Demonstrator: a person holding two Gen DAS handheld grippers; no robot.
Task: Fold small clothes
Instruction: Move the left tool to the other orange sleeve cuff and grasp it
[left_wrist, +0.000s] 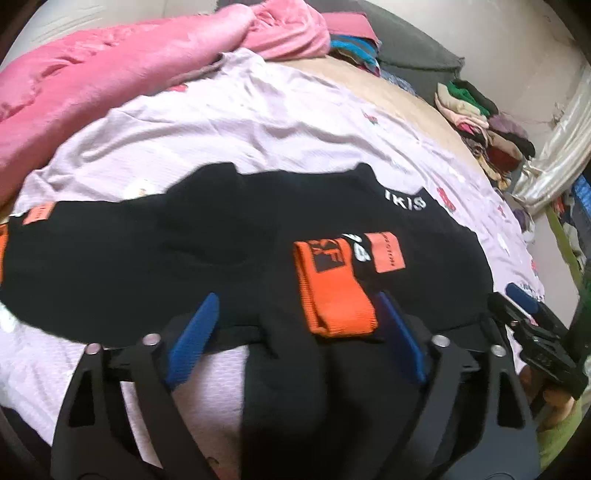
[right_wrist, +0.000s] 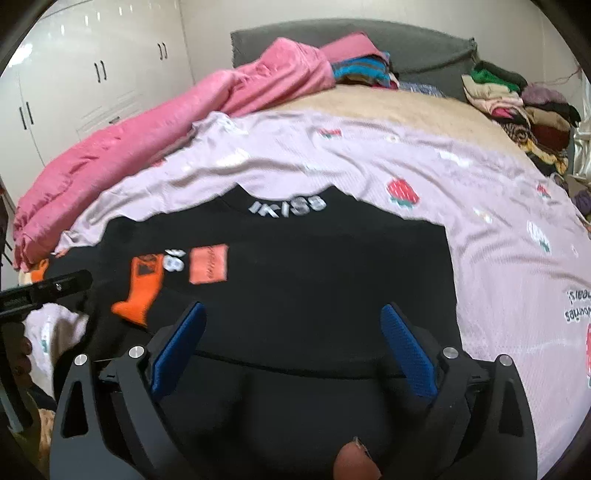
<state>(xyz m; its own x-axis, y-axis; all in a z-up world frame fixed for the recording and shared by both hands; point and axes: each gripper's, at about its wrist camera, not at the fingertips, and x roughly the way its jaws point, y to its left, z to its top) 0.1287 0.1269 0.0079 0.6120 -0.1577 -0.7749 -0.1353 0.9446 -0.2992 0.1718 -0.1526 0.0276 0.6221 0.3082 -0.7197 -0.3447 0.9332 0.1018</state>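
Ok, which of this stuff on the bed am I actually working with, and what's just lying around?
In play:
black garment
orange cuff
left gripper
right gripper

Lying about:
pink quilt
lilac strawberry sheet
clothes pile
grey headboard

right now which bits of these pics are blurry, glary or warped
Left wrist view: strong fisheye bending, black garment soft, its orange cuff fairly crisp, bright glare on the curtain. Right wrist view: strawberry sheet smeared, wardrobe doors show light reflections, corners vignetted.
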